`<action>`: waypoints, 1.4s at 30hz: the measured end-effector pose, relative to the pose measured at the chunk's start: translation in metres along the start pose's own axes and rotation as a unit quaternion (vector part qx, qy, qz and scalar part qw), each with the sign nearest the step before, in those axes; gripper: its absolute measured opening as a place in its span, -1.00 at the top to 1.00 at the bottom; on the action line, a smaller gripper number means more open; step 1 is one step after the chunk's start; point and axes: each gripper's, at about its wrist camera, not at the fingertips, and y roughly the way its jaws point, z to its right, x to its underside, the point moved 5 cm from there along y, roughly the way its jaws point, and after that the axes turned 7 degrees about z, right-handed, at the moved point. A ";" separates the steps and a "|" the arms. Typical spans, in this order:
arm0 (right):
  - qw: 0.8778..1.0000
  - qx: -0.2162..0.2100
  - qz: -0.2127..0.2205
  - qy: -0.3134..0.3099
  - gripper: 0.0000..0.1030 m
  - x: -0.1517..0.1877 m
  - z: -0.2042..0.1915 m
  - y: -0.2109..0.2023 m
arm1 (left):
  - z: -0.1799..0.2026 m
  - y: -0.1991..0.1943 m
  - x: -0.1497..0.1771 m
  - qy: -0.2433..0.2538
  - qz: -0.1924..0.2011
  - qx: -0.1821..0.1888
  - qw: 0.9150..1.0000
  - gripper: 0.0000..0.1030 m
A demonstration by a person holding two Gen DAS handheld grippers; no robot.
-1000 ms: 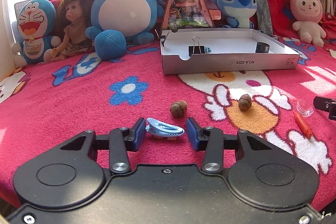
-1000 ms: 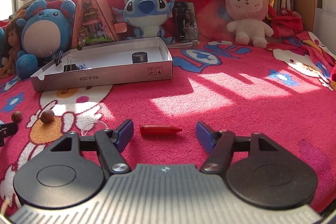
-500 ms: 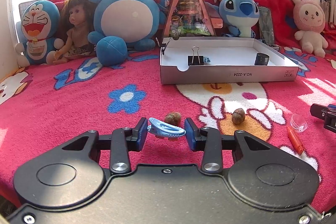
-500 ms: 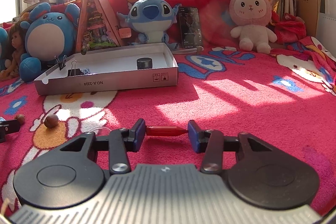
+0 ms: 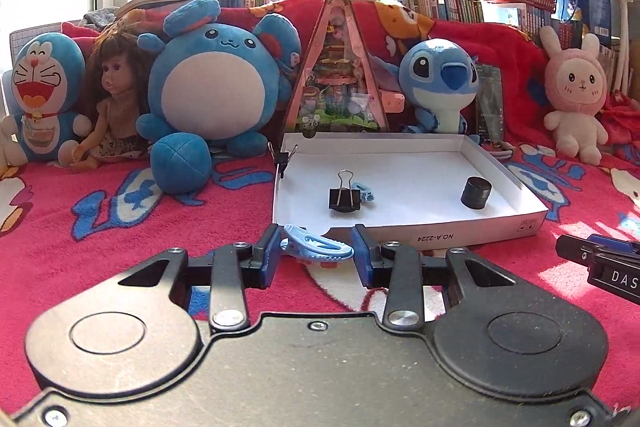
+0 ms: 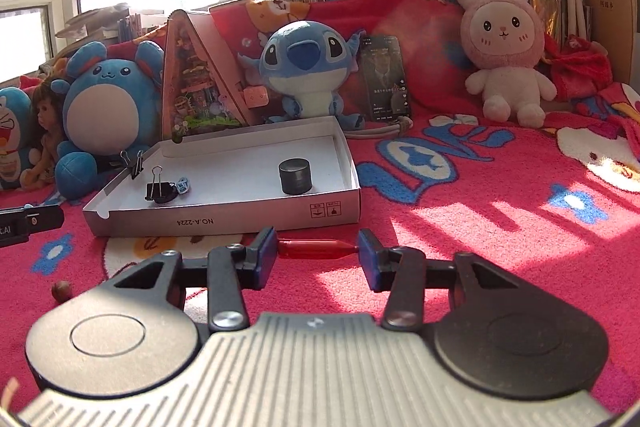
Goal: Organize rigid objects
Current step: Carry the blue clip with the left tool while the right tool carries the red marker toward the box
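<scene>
My left gripper (image 5: 315, 254) is shut on a light blue plastic clip (image 5: 316, 247) and holds it above the blanket, just in front of the white cardboard box (image 5: 472, 231). My right gripper (image 6: 318, 253) is shut on a red pen-like stick (image 6: 316, 249), held crosswise between the pads and lifted near the front of the box (image 6: 224, 223). Inside the box lie a black binder clip (image 5: 343, 197), a small blue clip (image 5: 365, 191) and a black round tin (image 5: 476, 191). A brown nut (image 6: 61, 290) lies on the blanket at the left.
Plush toys, a doll (image 5: 114, 107) and a triangular diorama (image 5: 338, 75) line the back behind the box. A phone (image 6: 385, 77) leans beside the blue plush. A second binder clip (image 5: 282, 158) grips the box's far left corner. The right gripper's tip (image 5: 600, 259) shows at the right edge.
Both grippers closed on their objects and lifted them, then moved forward toward the box. The nuts dropped out of the left wrist view.
</scene>
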 end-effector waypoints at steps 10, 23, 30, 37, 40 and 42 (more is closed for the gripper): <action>0.999 -0.037 -0.029 0.015 0.05 -0.035 -0.010 0.046 | 0.016 0.056 -0.031 -0.028 -0.037 0.030 0.998 0.30; 0.994 -0.030 -0.107 0.014 0.05 -0.043 -0.006 0.115 | 0.020 0.121 -0.020 -0.043 -0.113 0.013 0.993 0.30; 0.992 -0.024 -0.123 0.016 0.05 -0.036 -0.007 0.132 | 0.024 0.134 -0.012 -0.037 -0.124 0.001 0.992 0.30; 0.991 -0.022 -0.130 0.011 0.05 -0.034 -0.007 0.138 | 0.025 0.141 -0.008 -0.032 -0.129 -0.004 0.991 0.29; 0.991 -0.021 -0.131 0.010 0.04 -0.033 -0.007 0.140 | 0.026 0.142 -0.007 -0.030 -0.128 -0.006 0.991 0.29; 0.991 -0.021 -0.134 0.009 0.04 -0.032 -0.008 0.142 | 0.027 0.144 -0.005 -0.028 -0.129 -0.008 0.991 0.29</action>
